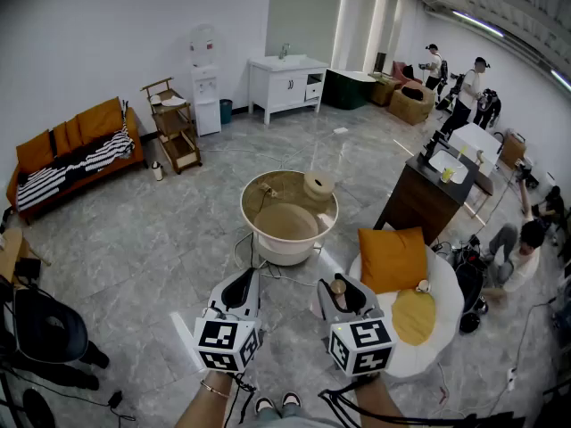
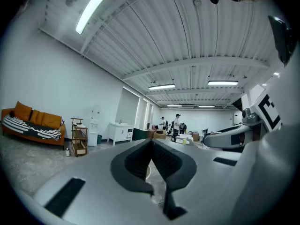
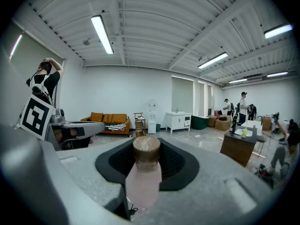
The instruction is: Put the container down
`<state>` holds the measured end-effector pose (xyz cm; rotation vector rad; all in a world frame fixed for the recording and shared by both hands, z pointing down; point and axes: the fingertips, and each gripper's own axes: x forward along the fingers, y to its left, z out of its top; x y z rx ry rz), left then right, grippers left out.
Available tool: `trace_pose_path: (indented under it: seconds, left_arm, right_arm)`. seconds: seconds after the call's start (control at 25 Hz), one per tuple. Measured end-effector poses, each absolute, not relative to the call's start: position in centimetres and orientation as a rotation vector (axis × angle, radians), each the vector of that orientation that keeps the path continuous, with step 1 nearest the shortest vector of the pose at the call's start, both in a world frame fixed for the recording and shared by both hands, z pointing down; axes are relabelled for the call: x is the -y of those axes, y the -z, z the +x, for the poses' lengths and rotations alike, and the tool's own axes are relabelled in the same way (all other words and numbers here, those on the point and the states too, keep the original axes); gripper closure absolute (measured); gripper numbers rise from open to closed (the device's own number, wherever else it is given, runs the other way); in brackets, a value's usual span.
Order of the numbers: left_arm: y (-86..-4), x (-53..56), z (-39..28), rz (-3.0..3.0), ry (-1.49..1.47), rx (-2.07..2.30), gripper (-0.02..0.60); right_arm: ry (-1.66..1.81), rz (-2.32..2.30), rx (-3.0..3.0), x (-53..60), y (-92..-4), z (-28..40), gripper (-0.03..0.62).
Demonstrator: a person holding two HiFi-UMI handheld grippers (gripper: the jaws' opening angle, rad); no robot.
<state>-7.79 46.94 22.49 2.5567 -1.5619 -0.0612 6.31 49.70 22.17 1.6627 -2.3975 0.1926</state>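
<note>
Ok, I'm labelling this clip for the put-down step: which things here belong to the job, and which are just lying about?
Job: right gripper, shut on the corked bottle.
Lying about: left gripper, round table, orange cushion, sofa.

Your right tool [image 1: 343, 294] hides most of the small pink cork-stoppered container [image 3: 144, 172] in the head view (only its cork shows), and up close its lower end blurs out of sight.

A grey marbled floor [image 1: 161, 230] is seen, on which a round white tub [image 1: 285, 250], an orange sofa [image 1: 76, 150], a wooden trolley [image 1: 176, 130] and a white egg-shaped cushion [image 1: 449, 306] are set
</note>
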Motion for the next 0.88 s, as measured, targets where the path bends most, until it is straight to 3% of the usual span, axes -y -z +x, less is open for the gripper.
trace_pose_path:
  seconds: [0.88]
  left_arm:
    - [-22.5,-47.9,-8.6,2.593,0.044,1.524,0.585]
  right_arm:
    - [-0.350,1.737,2.435,-50.6,-22.7,7.2,0.459]
